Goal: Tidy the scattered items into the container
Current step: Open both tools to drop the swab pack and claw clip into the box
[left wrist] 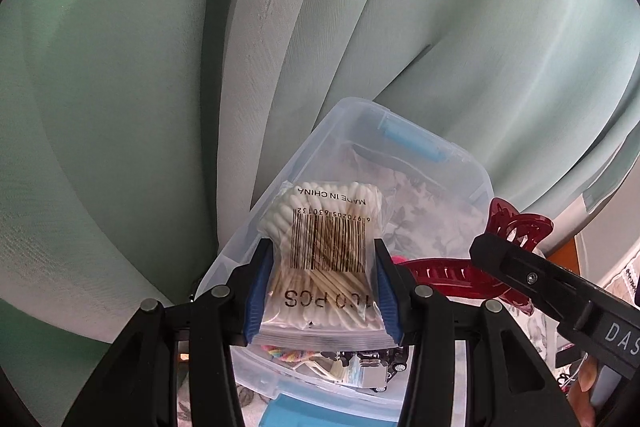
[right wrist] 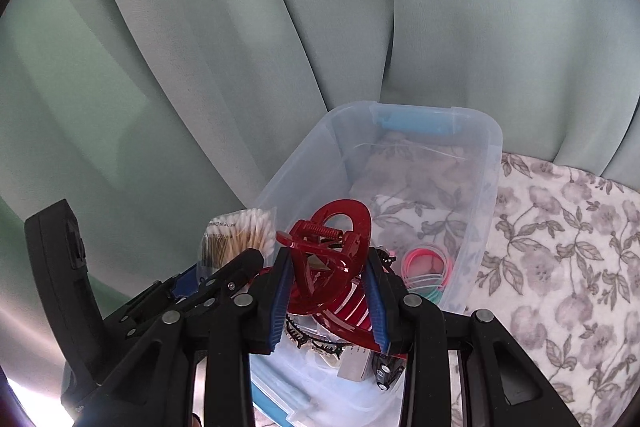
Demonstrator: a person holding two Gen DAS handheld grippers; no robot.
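Floral cloth (right wrist: 560, 247); swab bag (left wrist: 326, 259) upright.

We hold both claws tilted downward side by side, our left claw (left wrist: 322, 283) with its blue pads (left wrist: 256, 291) pressed on what it carries, our right claw (right wrist: 328, 291) likewise clamped, its black finger (left wrist: 532, 279) reaching in beside the left.

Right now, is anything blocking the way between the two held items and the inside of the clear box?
Nothing visible blocks it. The box has no lid on, and both the swab bag in the left tongs and the red hair claw in the right tongs hang over its opening.
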